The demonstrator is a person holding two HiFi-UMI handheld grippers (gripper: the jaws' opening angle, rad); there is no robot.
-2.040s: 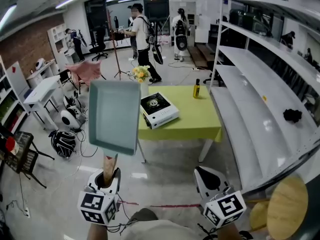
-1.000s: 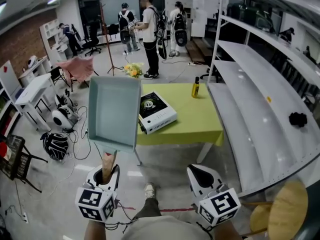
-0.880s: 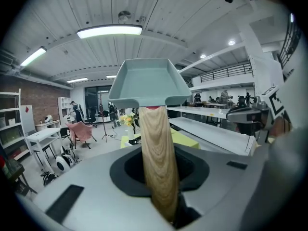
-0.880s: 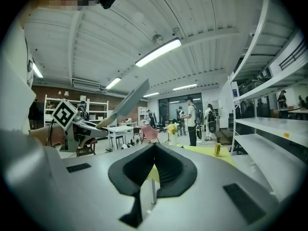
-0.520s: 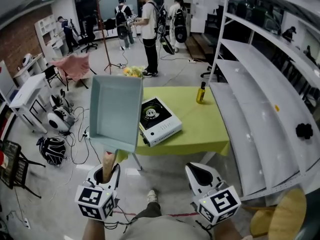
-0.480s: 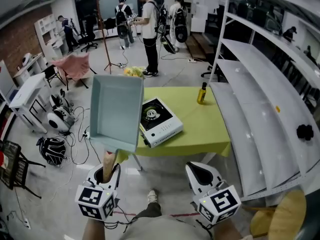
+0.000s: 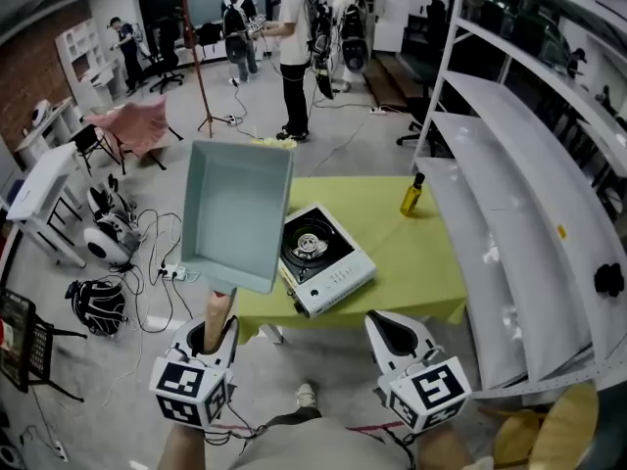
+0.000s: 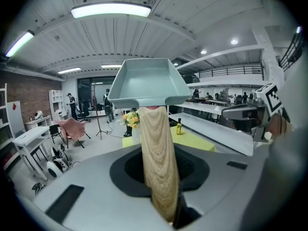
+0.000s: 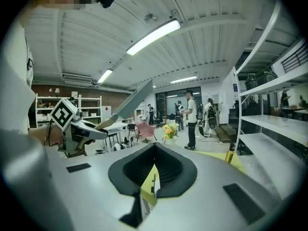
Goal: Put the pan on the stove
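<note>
A square pale-green pan (image 7: 235, 213) with a wooden handle (image 7: 217, 319) is held upright in the air. My left gripper (image 7: 211, 346) is shut on that handle, and the left gripper view shows the handle (image 8: 159, 162) running up from the jaws to the pan (image 8: 147, 83). The white portable stove (image 7: 323, 258) sits on the yellow-green table (image 7: 421, 262), just right of the pan and below it. My right gripper (image 7: 387, 333) hangs in front of the table's near edge, shut with nothing in it. In the right gripper view the pan (image 9: 130, 102) is up at the left.
A yellow bottle (image 7: 412, 194) stands at the table's far right, and flowers (image 7: 266, 142) at its far left corner. Grey shelving (image 7: 509, 194) runs along the right. Bags and cables (image 7: 108, 253) lie on the floor at left. People (image 7: 294, 37) stand beyond the table.
The table and stove have come nearer and now lie lower in the head view. The pan stays raised in my left gripper. Both grippers keep their places in the view.
</note>
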